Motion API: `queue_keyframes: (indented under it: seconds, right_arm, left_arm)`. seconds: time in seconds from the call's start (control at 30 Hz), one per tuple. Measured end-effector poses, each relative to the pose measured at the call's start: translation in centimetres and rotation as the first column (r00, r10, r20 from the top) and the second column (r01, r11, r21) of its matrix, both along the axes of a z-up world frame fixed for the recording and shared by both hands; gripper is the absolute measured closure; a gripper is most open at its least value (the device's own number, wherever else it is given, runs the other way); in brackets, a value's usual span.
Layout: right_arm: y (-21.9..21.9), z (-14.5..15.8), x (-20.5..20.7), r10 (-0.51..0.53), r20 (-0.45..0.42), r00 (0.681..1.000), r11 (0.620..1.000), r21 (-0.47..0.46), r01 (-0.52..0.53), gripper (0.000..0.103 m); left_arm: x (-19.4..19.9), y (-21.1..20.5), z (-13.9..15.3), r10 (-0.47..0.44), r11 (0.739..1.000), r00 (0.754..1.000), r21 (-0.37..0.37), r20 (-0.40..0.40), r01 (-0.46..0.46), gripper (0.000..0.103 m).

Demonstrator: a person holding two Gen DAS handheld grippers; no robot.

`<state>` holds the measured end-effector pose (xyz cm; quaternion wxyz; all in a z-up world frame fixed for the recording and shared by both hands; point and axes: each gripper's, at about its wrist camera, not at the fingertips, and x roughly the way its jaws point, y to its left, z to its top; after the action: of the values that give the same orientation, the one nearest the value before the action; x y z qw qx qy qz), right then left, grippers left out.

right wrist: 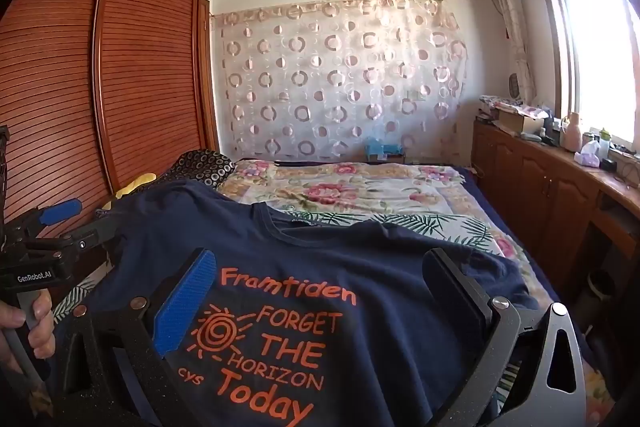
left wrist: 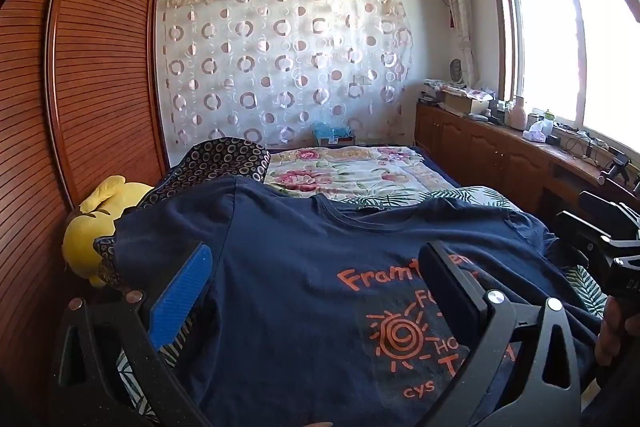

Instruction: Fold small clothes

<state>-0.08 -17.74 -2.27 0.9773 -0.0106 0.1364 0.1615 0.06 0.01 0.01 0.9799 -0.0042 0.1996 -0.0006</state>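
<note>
Big floral bed (right wrist: 360, 187), navy T-shirt (right wrist: 304, 267) spread flat across its near end, print up, nothing folded yet. Left gripper (left wrist: 316, 291) and right gripper (right wrist: 320, 291) hover above it, jaws wide, empty. Next, likely: pinch a sleeve edge. Only the left view shows the yellow plush (left wrist: 86, 223) clearly

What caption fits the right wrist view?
Open right tongs hover over a navy cotton T-shirt with orange lettering, spread print-up on a floral-quilted bed.
</note>
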Motion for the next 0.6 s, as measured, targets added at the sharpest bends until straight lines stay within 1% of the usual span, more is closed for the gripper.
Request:
queue_keyframes:
  seconds: [0.03,0.17,0.43,0.6]
  right_arm:
    - [-0.02,0.00,0.07,0.000,-0.013,1.000,1.000,0.005,0.000,0.000]
    - [0.09,-0.02,0.16,-0.003,-0.015,1.000,1.000,0.002,0.003,0.000]
    - [-0.08,-0.04,-0.12,-0.005,-0.009,1.000,1.000,0.001,0.005,0.000]
    - [0.03,0.08,-0.28,-0.005,-0.009,1.000,1.000,-0.001,0.005,0.000]
  left_arm:
    - [0.03,0.01,0.01,0.000,1.000,1.000,0.001,-0.001,0.000,0.000]
    - [0.23,0.04,0.03,0.005,1.000,1.000,0.014,-0.001,-0.005,0.000]
    - [-0.56,-0.62,-0.09,0.000,1.000,1.000,0.013,0.007,0.000,0.000]
    - [-0.33,-0.12,-0.19,-0.001,1.000,1.000,0.011,0.004,0.001,0.000]
